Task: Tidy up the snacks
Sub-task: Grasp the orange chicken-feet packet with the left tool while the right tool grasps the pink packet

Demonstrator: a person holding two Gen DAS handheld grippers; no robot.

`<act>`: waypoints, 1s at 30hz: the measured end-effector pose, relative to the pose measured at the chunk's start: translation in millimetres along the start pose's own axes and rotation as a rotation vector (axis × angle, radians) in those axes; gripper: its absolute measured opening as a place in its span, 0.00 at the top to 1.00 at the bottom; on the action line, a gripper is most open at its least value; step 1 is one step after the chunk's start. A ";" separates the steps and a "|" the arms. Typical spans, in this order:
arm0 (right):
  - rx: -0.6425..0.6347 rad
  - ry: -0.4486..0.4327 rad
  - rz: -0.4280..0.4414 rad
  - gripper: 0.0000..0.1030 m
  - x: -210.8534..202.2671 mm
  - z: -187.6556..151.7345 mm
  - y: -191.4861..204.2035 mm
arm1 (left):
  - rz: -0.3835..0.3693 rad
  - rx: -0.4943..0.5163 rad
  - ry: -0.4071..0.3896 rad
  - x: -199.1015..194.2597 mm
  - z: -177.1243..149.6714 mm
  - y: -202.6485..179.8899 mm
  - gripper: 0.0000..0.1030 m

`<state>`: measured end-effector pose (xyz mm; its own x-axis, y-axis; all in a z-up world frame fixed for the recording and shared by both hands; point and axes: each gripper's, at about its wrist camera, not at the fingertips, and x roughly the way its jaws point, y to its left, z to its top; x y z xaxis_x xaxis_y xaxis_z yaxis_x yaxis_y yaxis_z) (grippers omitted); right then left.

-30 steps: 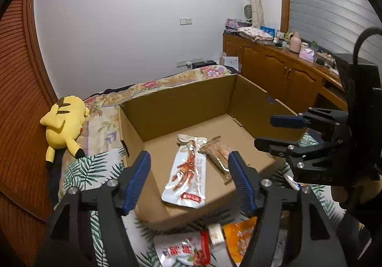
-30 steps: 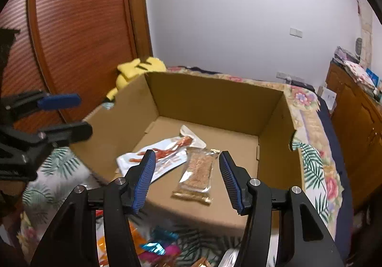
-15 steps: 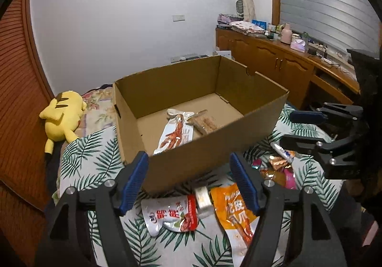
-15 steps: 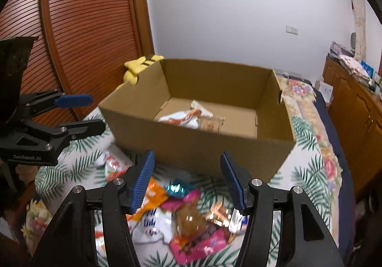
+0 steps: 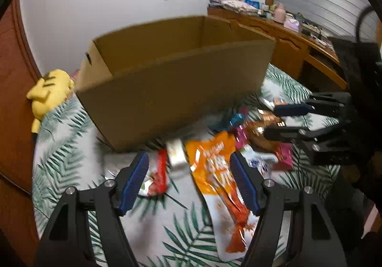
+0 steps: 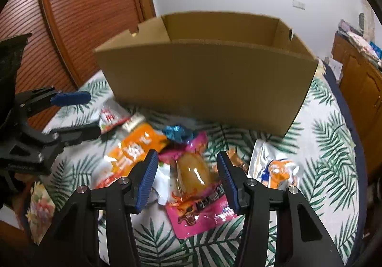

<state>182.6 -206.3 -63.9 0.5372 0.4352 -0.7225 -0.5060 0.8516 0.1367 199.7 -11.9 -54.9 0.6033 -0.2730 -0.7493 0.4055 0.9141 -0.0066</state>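
Left wrist view showed the cardboard box (image 5: 176, 81) far on the leaf-print bed (image 5: 59, 147), snack packets heaped near it. Left gripper (image 5: 189, 178) hung jaws wide, empty, over the orange packet (image 5: 214, 169); right gripper (image 6: 187, 177), equally spread and empty, over the pink packet (image 6: 198, 209).

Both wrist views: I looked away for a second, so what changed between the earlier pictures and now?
Both grippers pulled back from over the cardboard box and dropped toward the loose snacks. The left gripper now frames the orange packet; the right gripper frames the pink packet. Nothing was grasped or released. Both stay open; the box and snacks have not moved.
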 end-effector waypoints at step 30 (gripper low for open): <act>0.002 0.027 0.115 0.47 36.9 -15.0 -21.4 | -0.087 -0.233 0.128 46.4 -19.6 -7.5 0.26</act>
<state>203.1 -212.8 -103.7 0.4572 0.5223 -0.7198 -0.5621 0.7969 0.2212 211.2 -25.5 -102.6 0.4755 -0.3268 -0.8168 0.2744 0.9372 -0.2152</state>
